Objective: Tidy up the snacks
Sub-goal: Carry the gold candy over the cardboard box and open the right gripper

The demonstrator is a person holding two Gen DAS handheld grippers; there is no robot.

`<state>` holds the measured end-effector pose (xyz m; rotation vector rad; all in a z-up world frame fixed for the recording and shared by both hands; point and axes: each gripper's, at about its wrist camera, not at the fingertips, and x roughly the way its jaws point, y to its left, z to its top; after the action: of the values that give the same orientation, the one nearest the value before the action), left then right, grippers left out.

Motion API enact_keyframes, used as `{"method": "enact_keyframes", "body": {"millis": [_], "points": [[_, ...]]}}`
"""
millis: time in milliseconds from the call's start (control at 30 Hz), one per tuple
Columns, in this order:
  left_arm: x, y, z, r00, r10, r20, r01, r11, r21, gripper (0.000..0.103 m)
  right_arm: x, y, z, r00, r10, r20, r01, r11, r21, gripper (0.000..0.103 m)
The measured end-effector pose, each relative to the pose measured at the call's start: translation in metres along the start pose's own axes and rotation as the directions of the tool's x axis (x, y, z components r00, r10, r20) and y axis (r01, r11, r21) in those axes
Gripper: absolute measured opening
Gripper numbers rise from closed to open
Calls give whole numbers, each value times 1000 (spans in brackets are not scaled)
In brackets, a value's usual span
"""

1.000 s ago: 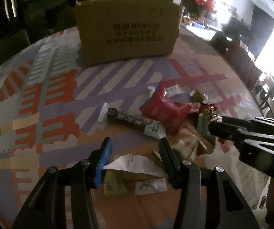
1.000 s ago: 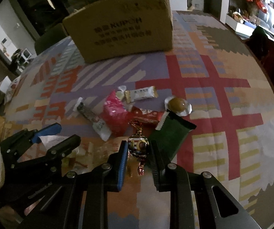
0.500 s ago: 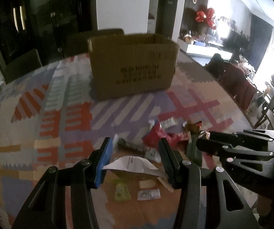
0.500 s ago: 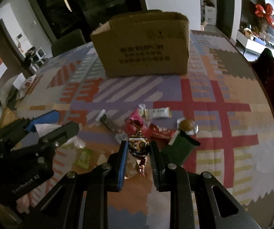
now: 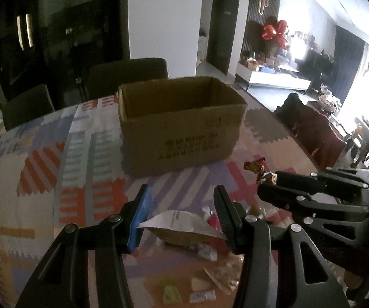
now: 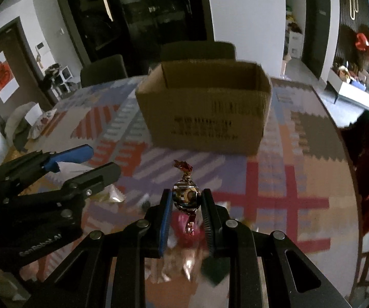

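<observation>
My left gripper [image 5: 183, 205] is shut on a flat packet with a white top edge [image 5: 181, 224], held above the table. To its right my right gripper [image 6: 186, 199] is shut on a round foil-wrapped candy [image 6: 186, 196] with twisted ends; the same candy [image 5: 257, 168] shows at the tips of the right gripper in the left wrist view. An open brown cardboard box [image 5: 181, 125] stands ahead of both grippers on the patterned tablecloth, and it is also in the right wrist view [image 6: 205, 110]. Its inside bottom is hidden.
Loose snacks lie on the cloth below the grippers: a red packet [image 6: 184, 233], a green packet [image 6: 214, 267] and small wrappers [image 5: 202, 295]. Dark chairs [image 5: 128, 74] stand behind the box. The table's right edge [image 6: 348, 179] curves near a dark red seat.
Both grippers have risen with their snacks. The box now shows its open top, and the loose snacks have dropped low in both views.
</observation>
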<state>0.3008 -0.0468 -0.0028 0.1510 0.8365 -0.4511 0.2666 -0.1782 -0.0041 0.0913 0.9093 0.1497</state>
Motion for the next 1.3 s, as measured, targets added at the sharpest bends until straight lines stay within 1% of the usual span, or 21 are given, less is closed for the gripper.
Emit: {"method": "enact_keyframes", "body": {"millis": [200, 367, 500, 600, 733, 867, 933, 1000, 1067, 1167, 1267, 1300], "points": [[11, 5, 37, 1000, 6, 2, -6, 1000, 2, 49, 4, -9, 36, 1000, 3, 18, -3, 1000, -10, 24], [18, 6, 71, 1000, 1, 10, -1, 1000, 7, 49, 10, -23, 68, 999, -1, 35, 0, 1000, 18, 24], [25, 11, 101, 1000, 19, 22, -19, 1000, -1, 49, 13, -28, 91, 998, -10, 56, 9, 1000, 12, 24], [32, 14, 123, 999, 30, 28, -30, 1000, -7, 49, 19, -34, 107, 998, -19, 54, 18, 1000, 23, 24], [45, 18, 145, 999, 38, 18, -37, 999, -17, 49, 28, -39, 128, 998, -20, 52, 19, 1000, 21, 24], [60, 23, 160, 1000, 24, -1, -24, 999, -30, 49, 40, -45, 143, 999, -17, 30, 16, 999, 37, 24], [67, 26, 166, 1000, 29, -8, -30, 999, -34, 49, 45, -46, 148, 1000, -16, 19, 15, 999, 40, 24], [74, 29, 169, 999, 31, -16, -32, 999, -37, 49, 49, -45, 150, 999, -47, 24, 46, 999, 29, 24], [83, 32, 170, 999, 36, -30, -37, 998, -41, 49, 55, -43, 152, 998, -66, 23, 66, 998, -5, 24], [95, 36, 173, 998, 45, -45, -47, 998, -48, 50, 68, -45, 156, 999, -53, -4, 53, 999, 7, 24], [108, 42, 175, 997, 39, -69, -44, 997, -65, 50, 82, -50, 158, 998, -61, -28, 61, 998, 13, 24], [111, 43, 175, 996, 47, -75, -52, 996, -67, 55, 87, -52, 159, 998, -58, -32, 59, 998, 20, 24]]}}
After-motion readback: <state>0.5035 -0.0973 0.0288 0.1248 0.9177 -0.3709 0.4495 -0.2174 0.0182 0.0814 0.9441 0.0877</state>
